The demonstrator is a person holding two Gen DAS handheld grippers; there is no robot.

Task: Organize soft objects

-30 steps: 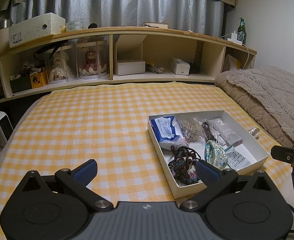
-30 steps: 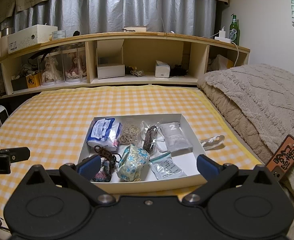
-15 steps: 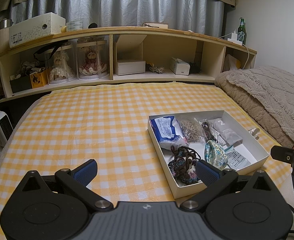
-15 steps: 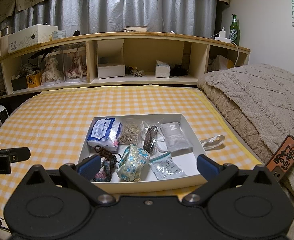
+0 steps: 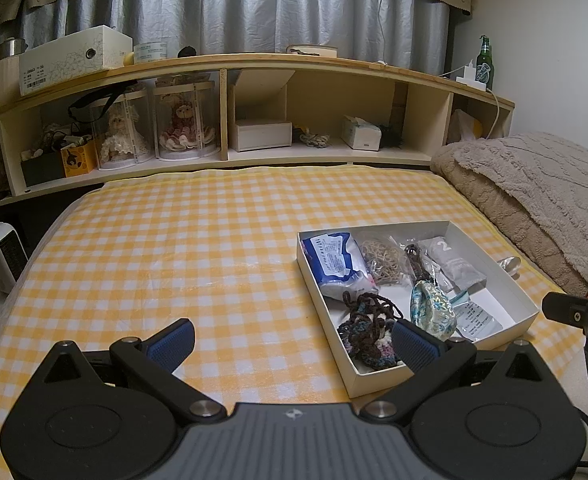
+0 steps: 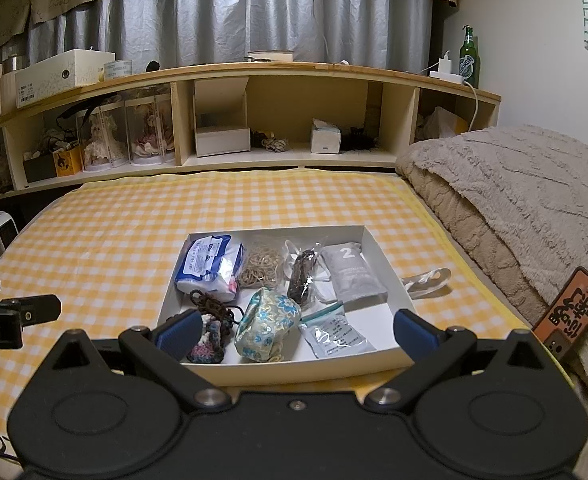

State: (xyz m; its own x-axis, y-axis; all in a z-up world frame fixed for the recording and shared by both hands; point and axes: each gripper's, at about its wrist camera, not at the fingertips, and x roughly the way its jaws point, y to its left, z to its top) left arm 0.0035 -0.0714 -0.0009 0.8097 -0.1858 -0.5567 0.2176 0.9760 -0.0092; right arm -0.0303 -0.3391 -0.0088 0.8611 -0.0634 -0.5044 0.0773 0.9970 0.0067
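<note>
Now we hold our left gripper [image 5: 291, 344] and right gripper [image 6: 294, 330] spread wide and empty, white box [image 6: 378, 248] near the checkered bedspread's [image 5: 173, 248] right edge, floral pouch [image 6: 267, 322] and crochet piece [image 6: 209, 334] at its near side, blue packet [image 6: 209, 262] in its far left corner.

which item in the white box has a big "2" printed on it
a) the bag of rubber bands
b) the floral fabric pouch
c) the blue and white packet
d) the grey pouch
d, the grey pouch at the far right of the white box shows a white "2" near its top; no digit like that shows on the other items.
</note>
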